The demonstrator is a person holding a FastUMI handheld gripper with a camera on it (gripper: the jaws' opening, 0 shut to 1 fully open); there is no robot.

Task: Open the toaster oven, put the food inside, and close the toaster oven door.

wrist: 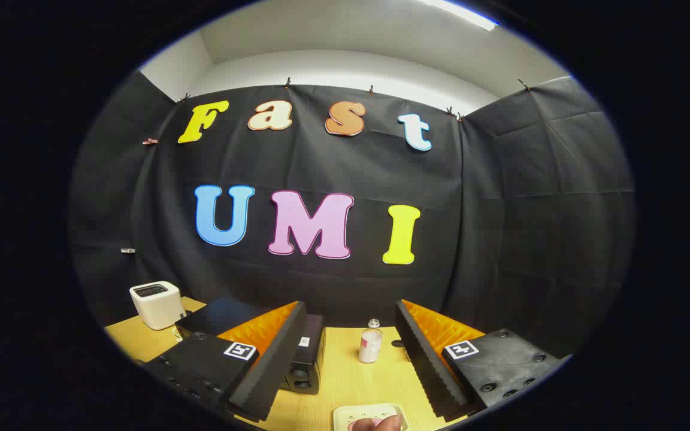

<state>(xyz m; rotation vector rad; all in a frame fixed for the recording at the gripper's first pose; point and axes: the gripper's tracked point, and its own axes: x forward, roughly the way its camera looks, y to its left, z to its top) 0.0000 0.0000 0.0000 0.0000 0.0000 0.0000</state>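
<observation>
- Gripper view: the gripper (351,359) is raised over a yellow wooden table (339,383), and its two fingers (279,353) stand wide apart with nothing between them, gripping nothing.
- Toaster oven (303,353): a dark box on the table, mostly hidden behind the left finger. Its knobbed side shows just inside that finger. Cannot tell whether its door is open or shut.
- Small bottle (371,342) with a clear cap and pale label stands upright on the table to the right of the toaster oven, beyond the gap between the fingers, and apart from both.
- Pale plate (362,414) lies on the table nearer than the toaster oven, low between the fingers. Food (375,423), pinkish and brown, sits on it, only partly in sight.
- White toaster (157,304) stands to the left of the toaster oven, farther back, near the black cloth wall (501,227).
</observation>
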